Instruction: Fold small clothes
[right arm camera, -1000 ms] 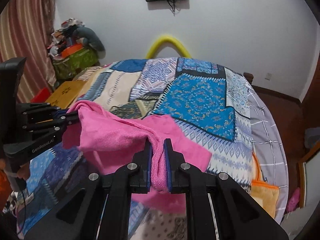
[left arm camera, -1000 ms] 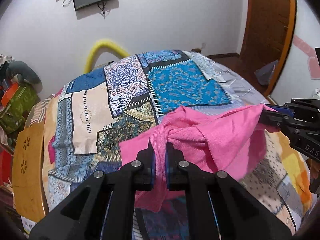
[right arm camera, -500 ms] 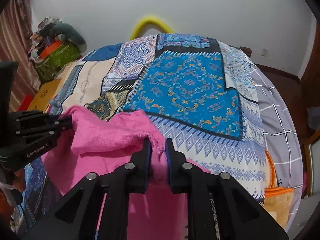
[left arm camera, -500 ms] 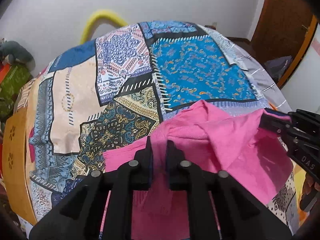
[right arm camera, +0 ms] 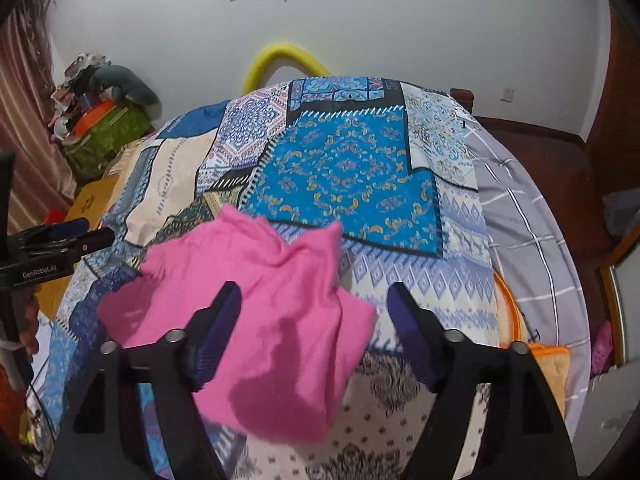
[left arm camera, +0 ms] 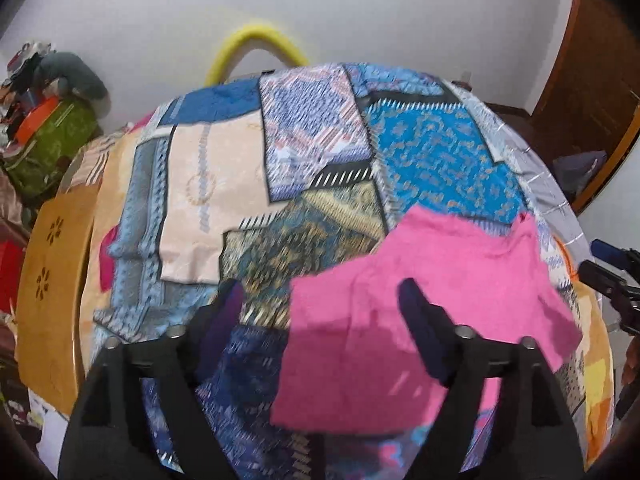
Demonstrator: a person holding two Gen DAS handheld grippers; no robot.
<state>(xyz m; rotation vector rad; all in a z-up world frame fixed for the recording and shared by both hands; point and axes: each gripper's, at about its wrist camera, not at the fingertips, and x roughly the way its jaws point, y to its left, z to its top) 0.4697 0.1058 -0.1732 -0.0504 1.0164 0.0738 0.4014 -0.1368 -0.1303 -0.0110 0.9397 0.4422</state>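
One pink cloth lies folded over on the patchwork bedspread, near its front edge — left gripper and right gripper both have jaws opening, spread wide, pads off the fabric. To finish this fold well I'd lift both clear straight up so no pad drags the top layer, then square the rumpled far corners. Count — one cloth, two grippers, one bedspread.
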